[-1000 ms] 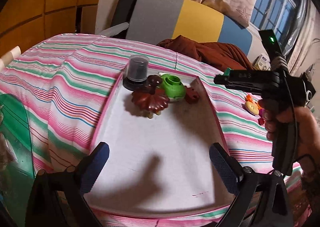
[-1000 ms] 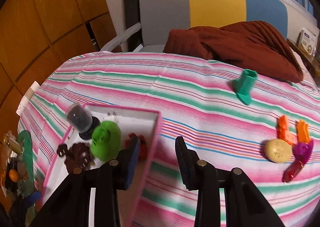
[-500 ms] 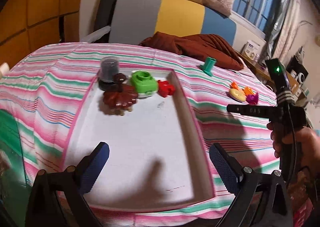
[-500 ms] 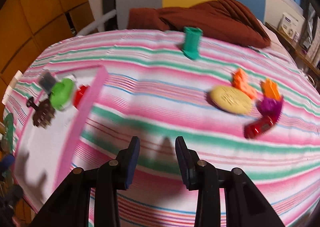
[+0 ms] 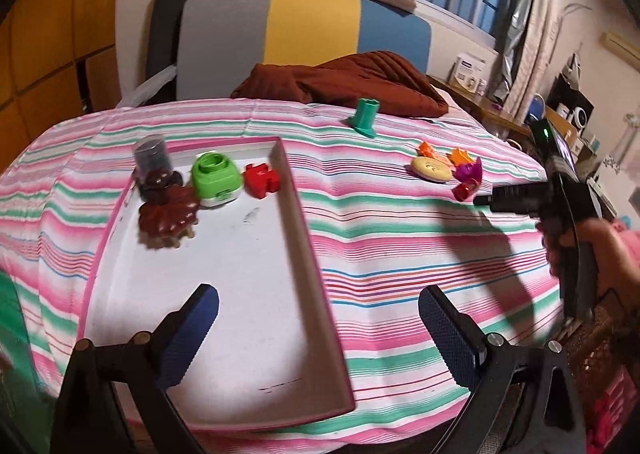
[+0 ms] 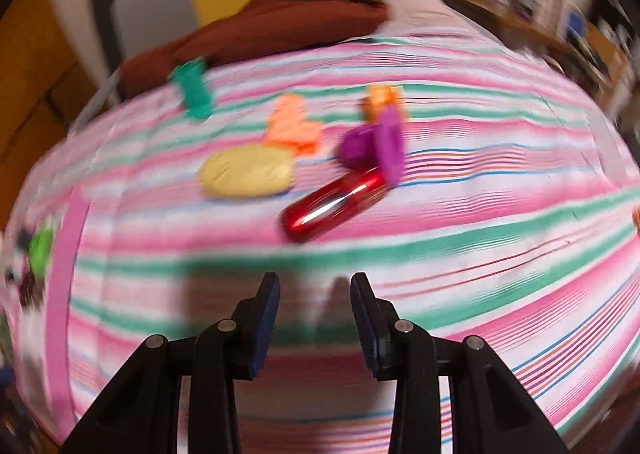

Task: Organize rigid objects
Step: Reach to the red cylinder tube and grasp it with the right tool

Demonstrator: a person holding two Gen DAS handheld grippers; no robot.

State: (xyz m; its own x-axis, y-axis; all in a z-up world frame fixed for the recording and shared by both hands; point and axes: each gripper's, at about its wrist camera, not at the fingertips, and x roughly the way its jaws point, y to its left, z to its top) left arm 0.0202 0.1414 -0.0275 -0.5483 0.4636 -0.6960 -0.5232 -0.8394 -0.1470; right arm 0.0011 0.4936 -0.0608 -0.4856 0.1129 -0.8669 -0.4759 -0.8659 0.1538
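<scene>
A pink-rimmed white tray (image 5: 298,222) lies on the striped cloth and holds a dark jar (image 5: 150,156), a green toy (image 5: 216,178), a red piece (image 5: 262,180) and a brown leaf-shaped toy (image 5: 170,212). My left gripper (image 5: 320,314) hovers wide open and empty over the tray's near right rim. Loose on the cloth to the right lie a teal piece (image 6: 192,92), a yellow oval (image 6: 246,170), two orange pieces (image 6: 294,128), a purple piece (image 6: 372,142) and a shiny red capsule (image 6: 334,204). My right gripper (image 6: 314,294) is just short of the capsule, jaws narrowly open and empty.
A brown blanket (image 5: 344,80) is bunched at the far edge, in front of a grey, yellow and blue chair back (image 5: 312,30). A cluttered shelf (image 5: 568,118) stands at the right. A hand (image 5: 600,250) holds the right gripper's black body there. Bare striped cloth (image 5: 400,254) lies right of the tray.
My right gripper has swung right, from the tray's corner to the loose toys, and the red capsule now lies close ahead. The left view has turned right. Both jaw gaps look unchanged.
</scene>
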